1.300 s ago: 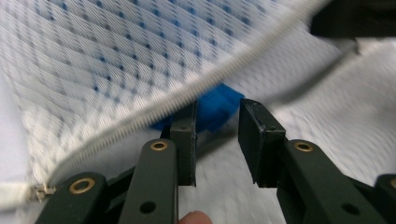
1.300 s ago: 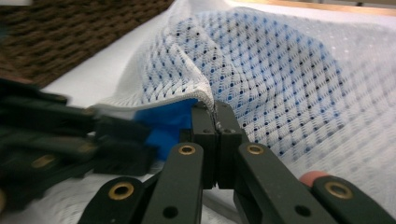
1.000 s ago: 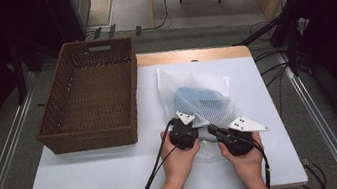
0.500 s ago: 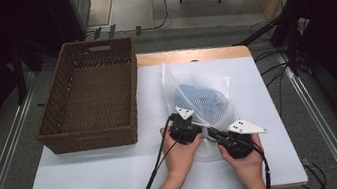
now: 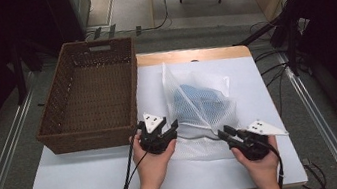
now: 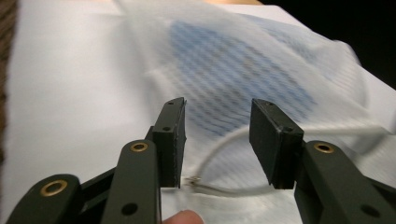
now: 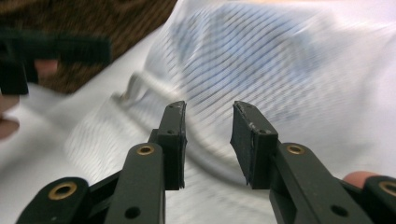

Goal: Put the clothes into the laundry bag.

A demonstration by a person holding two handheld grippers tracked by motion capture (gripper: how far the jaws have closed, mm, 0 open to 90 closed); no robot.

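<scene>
White mesh makes up the laundry bag (image 5: 199,107), a soft, see-through pouch with a fine net weave that lies on the table (image 5: 78,179) just right of the basket. Through the netting shows a blue garment (image 5: 196,105), folded into a rounded lump; in the left gripper view the same blue cloth (image 6: 233,79) reads as a blurred, striped patch under the mesh. A thin white cord (image 6: 224,163) curves in a loop at the bag's near edge, ending in a small metal tip.

The left gripper (image 5: 166,134) sits at the bag's near left corner, held in the person's left hand (image 5: 152,160). Its jaws have just been opening and now stand partly apart, flat black pads facing each other, with the cord loop lying on the table beyond the gap and nothing pinched. The right gripper (image 5: 229,134), in the right hand (image 5: 261,159), rests at the bag's near right edge. Its jaws have also just been opening and stand partly apart, with only loose mesh (image 7: 261,70) lying past them, not clamped.

Far left on the table stands a brown wicker basket (image 5: 59,121), rectangular, tightly woven, with a handle slot in its far wall. The tabletop is smooth white with a pale wooden strip along its far edge.
</scene>
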